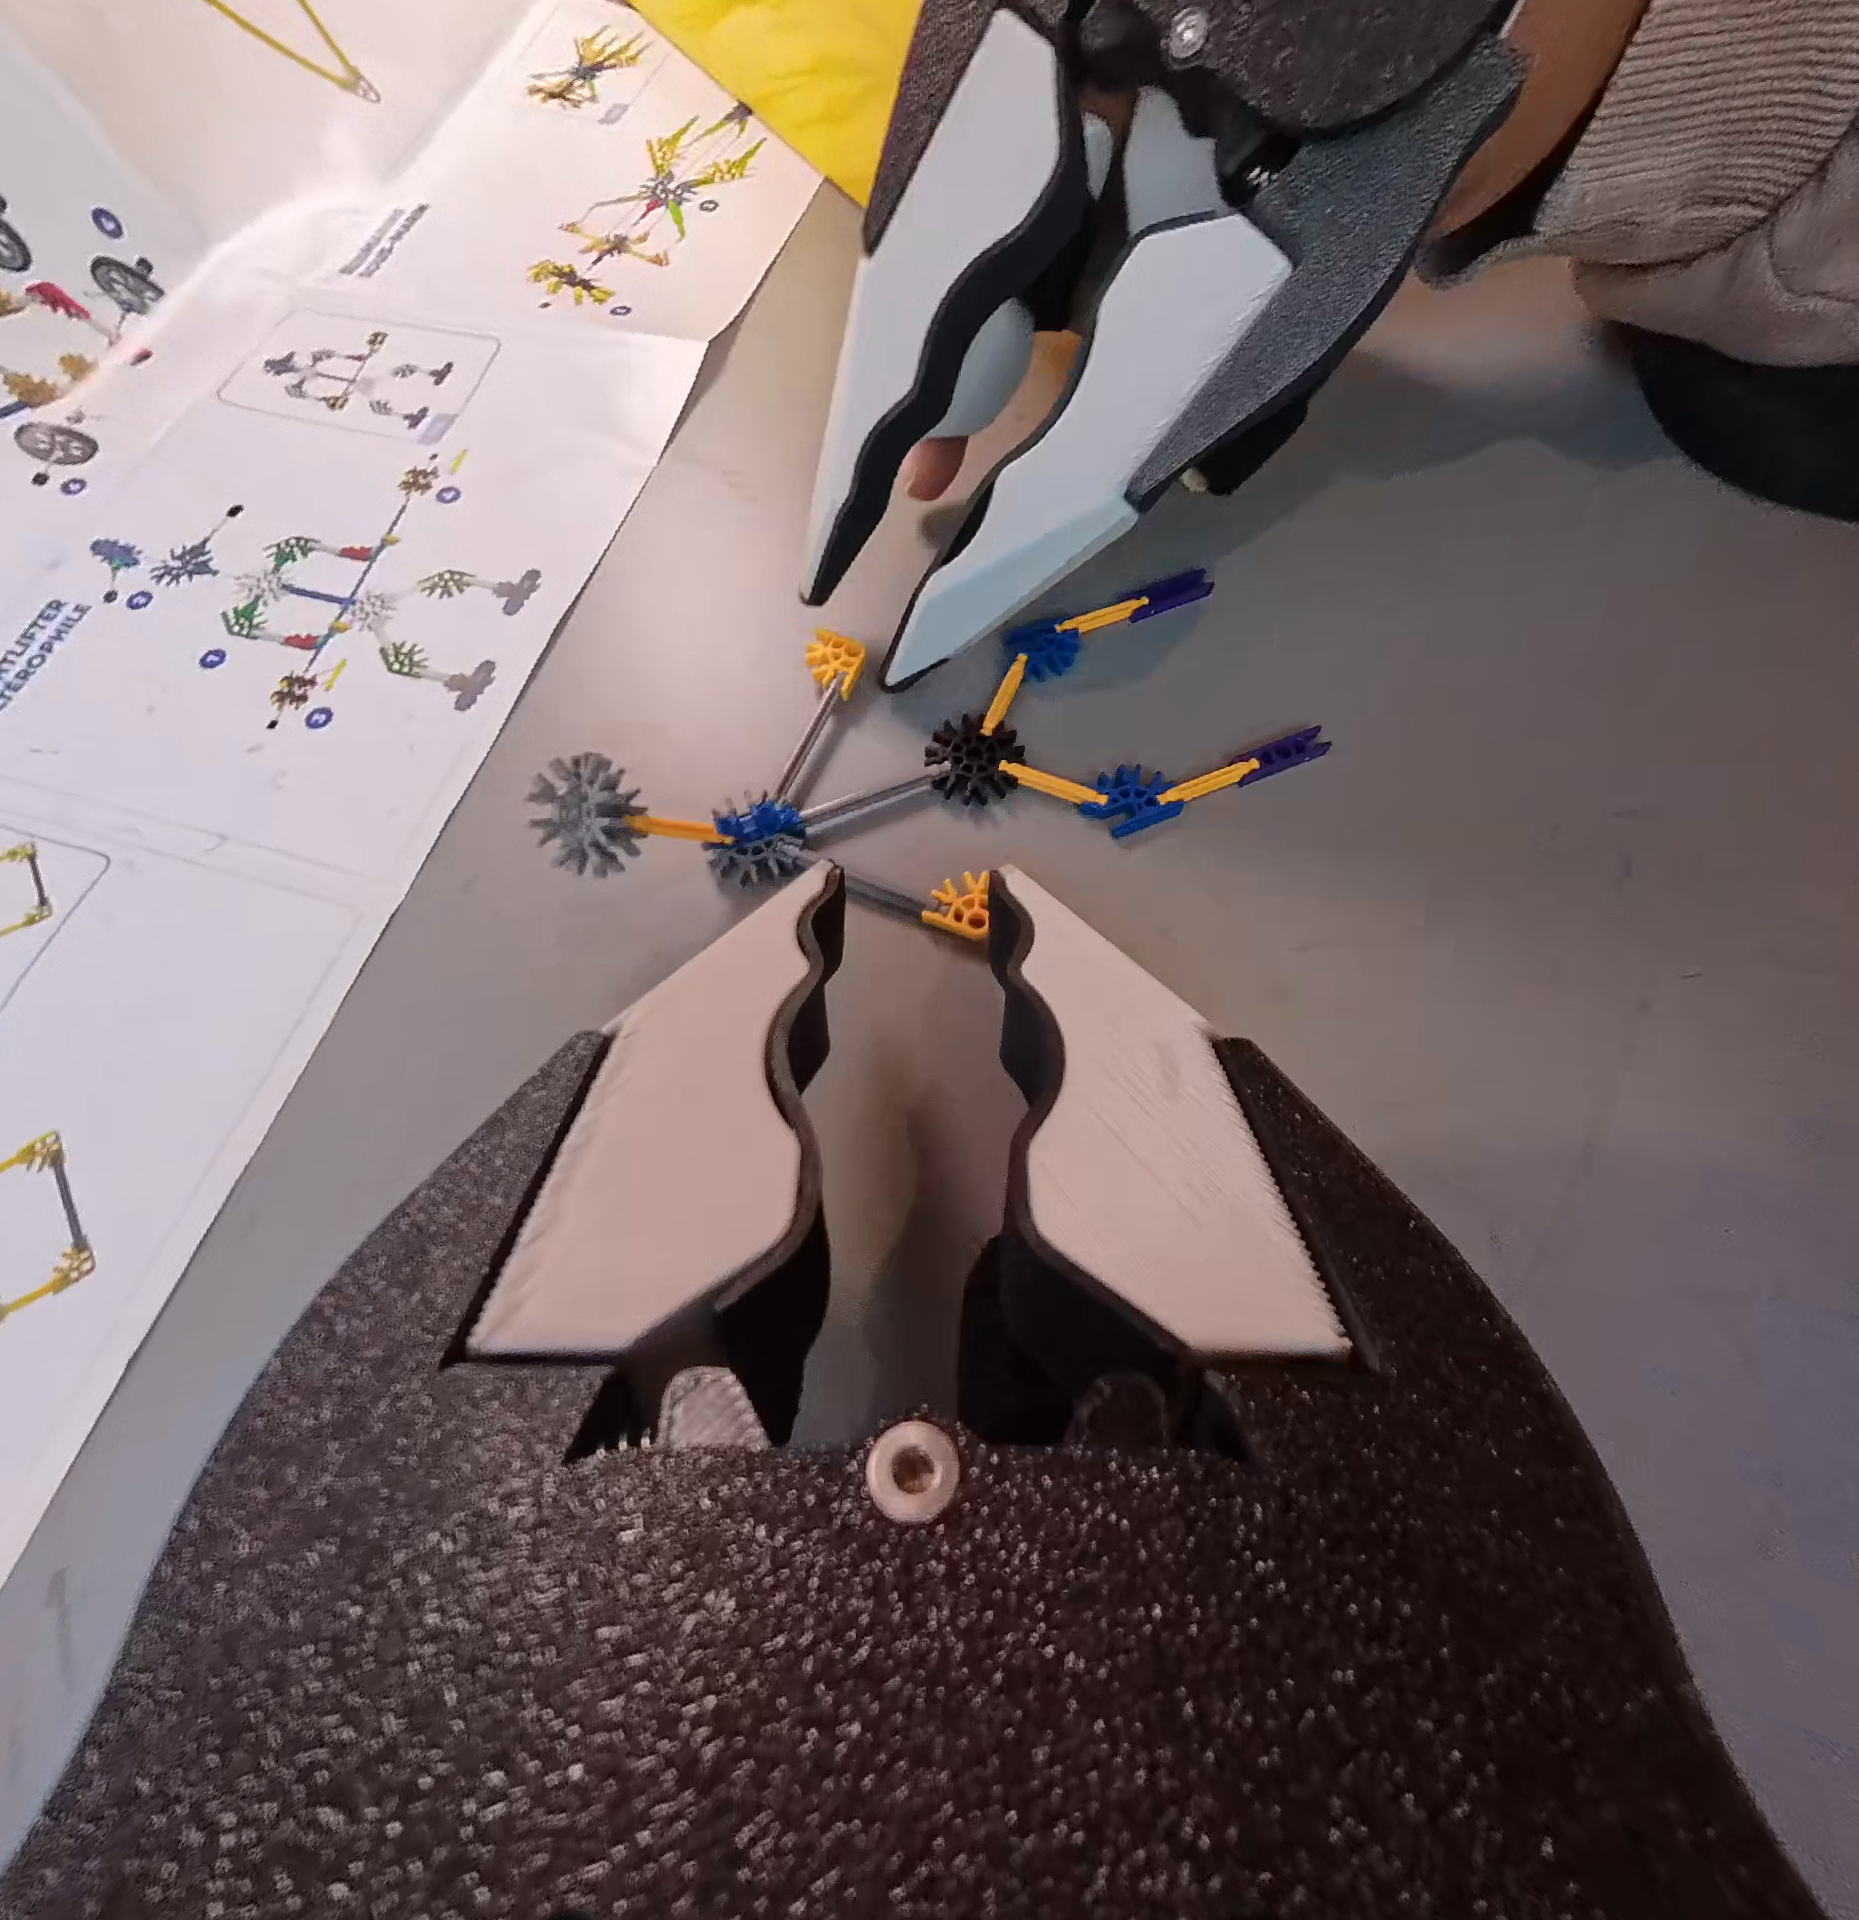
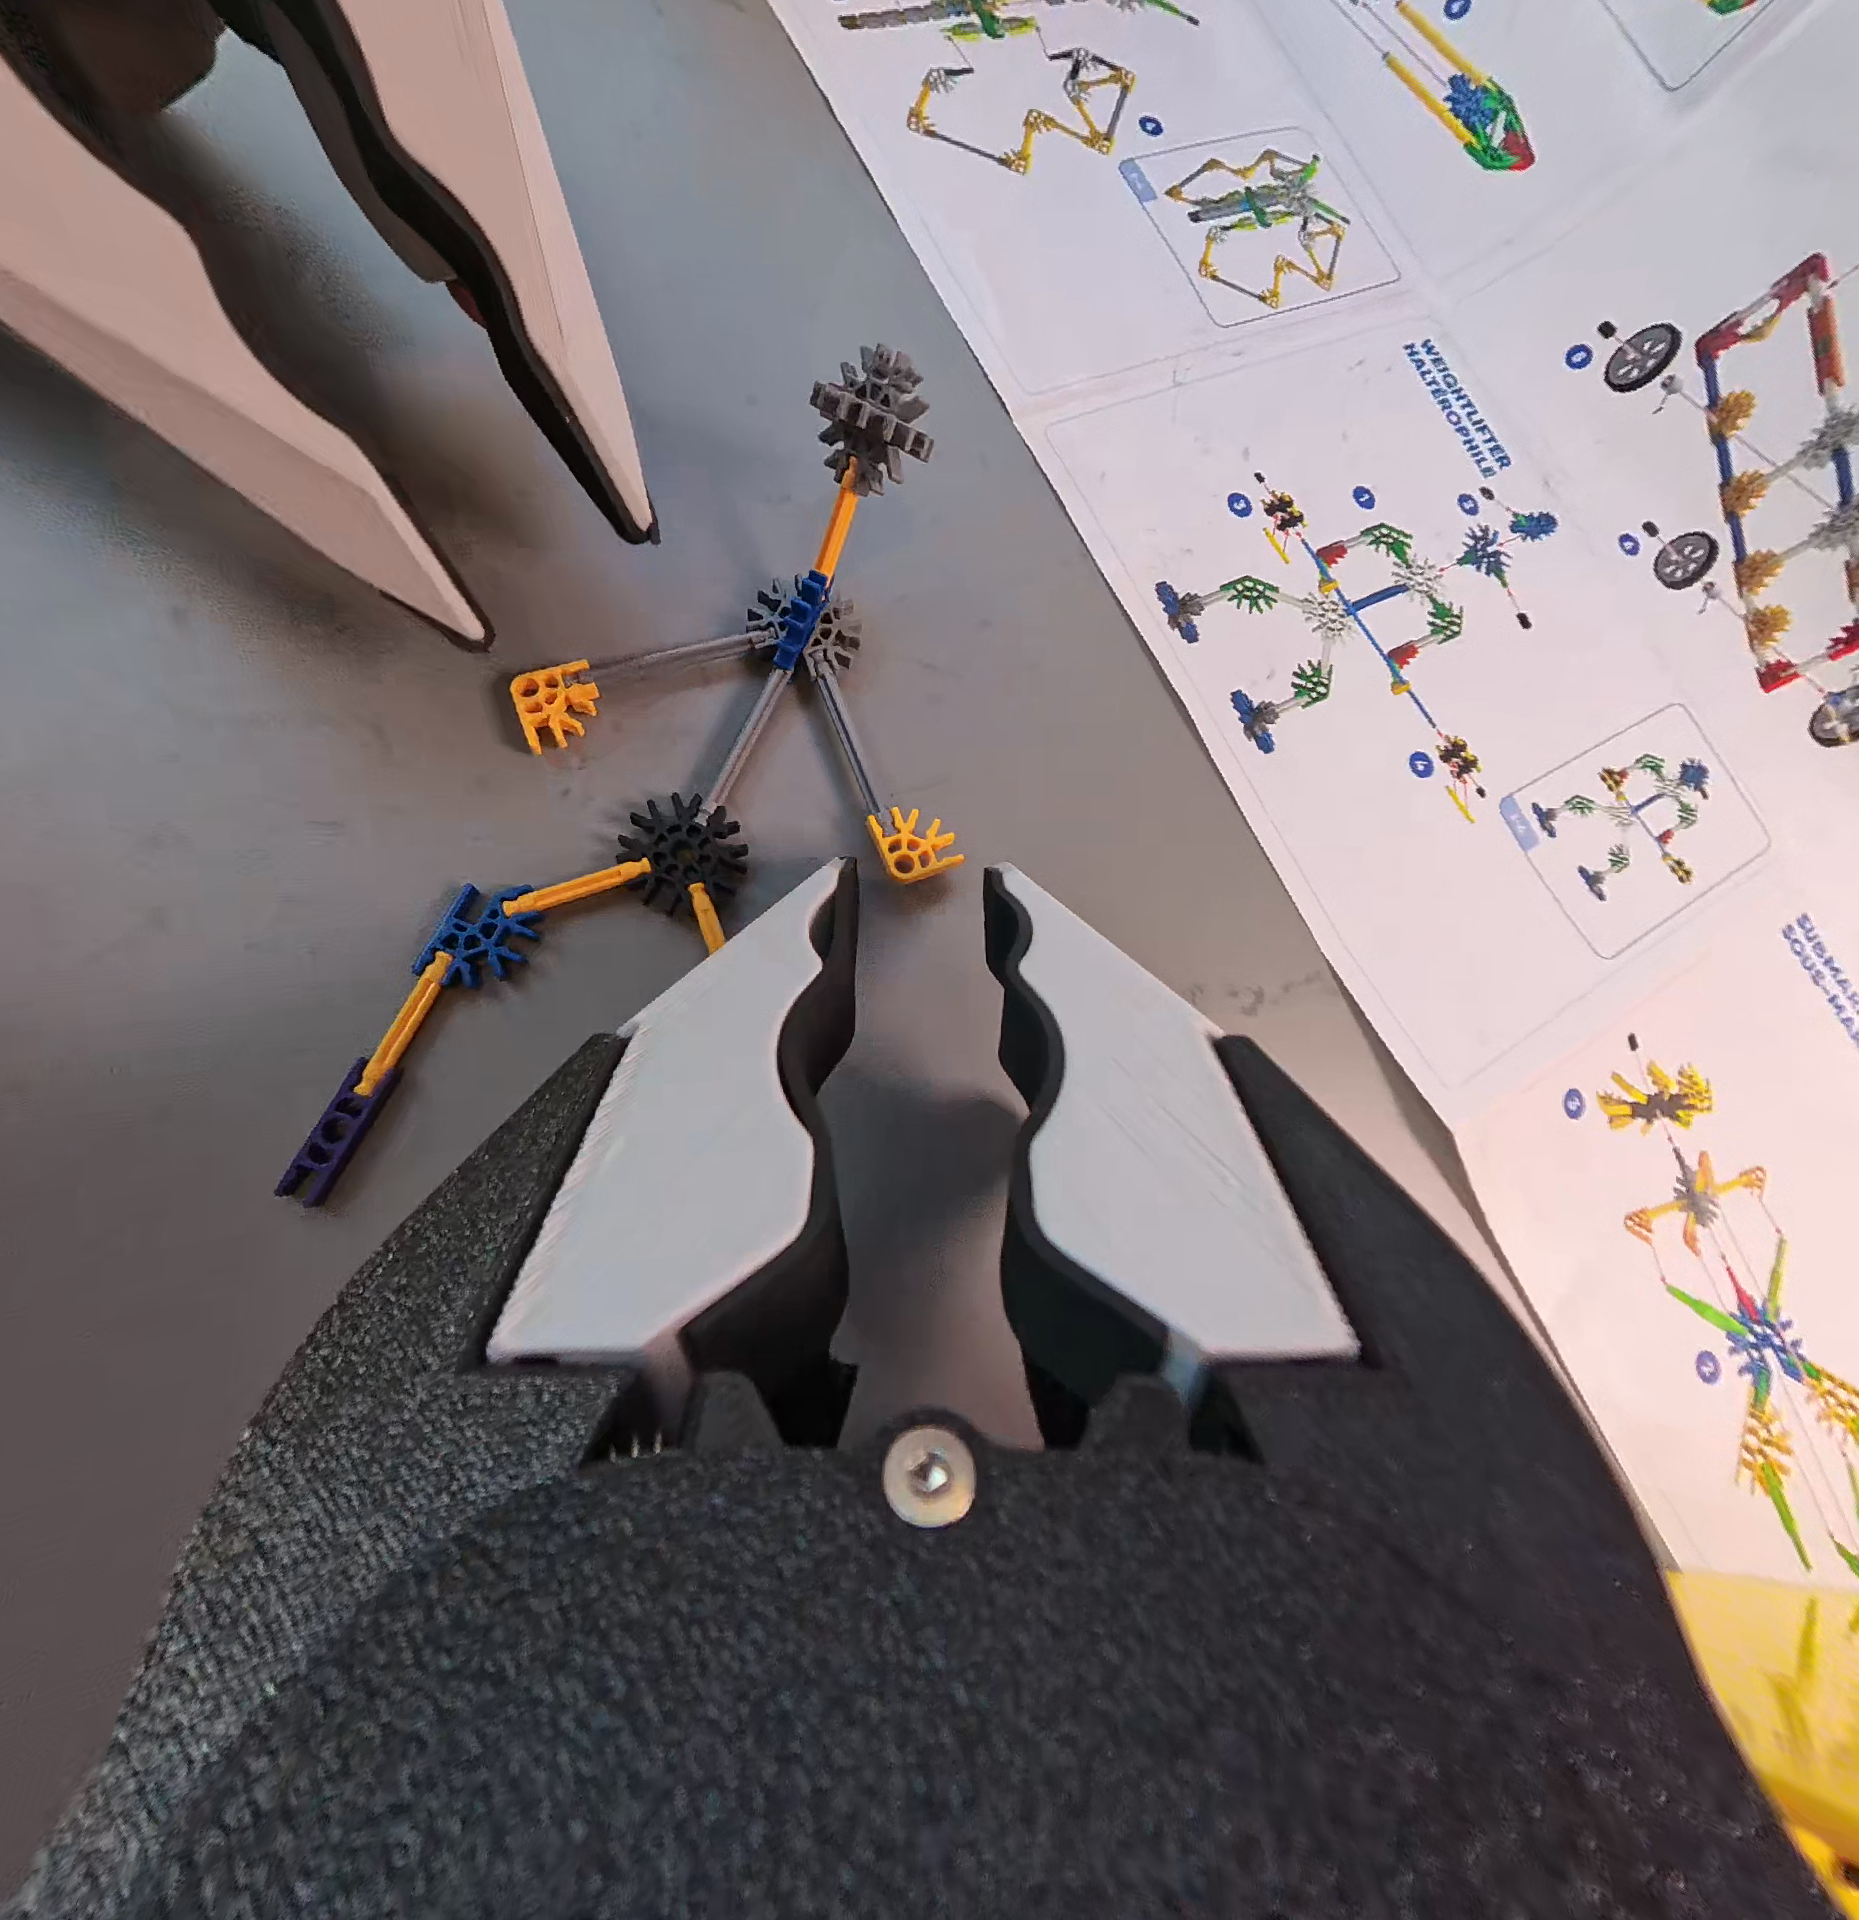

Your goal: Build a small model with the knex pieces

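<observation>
A rod-and-connector plastic figure and a printed paper instruction sheet are borne by the grey tabletop.

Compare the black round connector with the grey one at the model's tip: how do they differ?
The black connector is one flat disc; the grey connector looks like two pieces slotted crosswise, bulkier. The black connector takes three rods; the grey connector only one yellow rod. Both are toothed hubs of the same model.

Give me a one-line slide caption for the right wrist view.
Open right gripper hovers by a yellow connector of a rod-and-connector figure on a grey table.
</observation>
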Tool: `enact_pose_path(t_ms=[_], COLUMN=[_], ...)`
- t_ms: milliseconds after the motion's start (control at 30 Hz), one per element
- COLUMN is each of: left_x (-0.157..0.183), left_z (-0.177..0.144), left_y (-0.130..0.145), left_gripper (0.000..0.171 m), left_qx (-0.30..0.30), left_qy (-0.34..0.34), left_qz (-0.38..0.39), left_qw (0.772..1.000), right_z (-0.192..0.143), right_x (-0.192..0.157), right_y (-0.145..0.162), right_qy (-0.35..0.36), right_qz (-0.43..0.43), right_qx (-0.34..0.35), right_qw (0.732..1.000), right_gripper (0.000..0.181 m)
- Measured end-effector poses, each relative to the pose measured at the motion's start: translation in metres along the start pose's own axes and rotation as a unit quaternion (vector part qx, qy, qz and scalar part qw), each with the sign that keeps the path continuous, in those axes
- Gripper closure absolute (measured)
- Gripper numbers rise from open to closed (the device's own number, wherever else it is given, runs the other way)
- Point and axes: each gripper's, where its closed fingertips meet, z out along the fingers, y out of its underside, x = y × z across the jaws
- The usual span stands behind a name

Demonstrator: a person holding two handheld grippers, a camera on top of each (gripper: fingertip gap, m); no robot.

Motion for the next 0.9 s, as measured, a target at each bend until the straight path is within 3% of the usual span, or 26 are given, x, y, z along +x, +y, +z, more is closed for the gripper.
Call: enact_pose_path(t_ms=[167,333,900], left_x=[0.01,0.001,-0.009], left_z=[0.014,0.008,-0.025], left_y=[0.005,0.017,0.042], left_gripper=[0.144,0.153,0.16], left_qx=[-0.034,-0.056,-0.064], left_qy=[0.0,-0.015,0.02], left_qz=[0.044,0.073,0.026], left_qw=[0.998,0.996,0.997], right_z=[0.006,0.004,0.003], right_x=[-0.004,-0.006,-0.046], right_y=[-0.003,-0.002,-0.012], right_qy=[-0.016,0.0,-0.048], right_qz=[0.007,0.038,0.03], right_qx=[-0.001,-0.028,-0.023], right_qw=[1.0,0.999,0.998], right_gripper=[0.166,0.167,0.17])
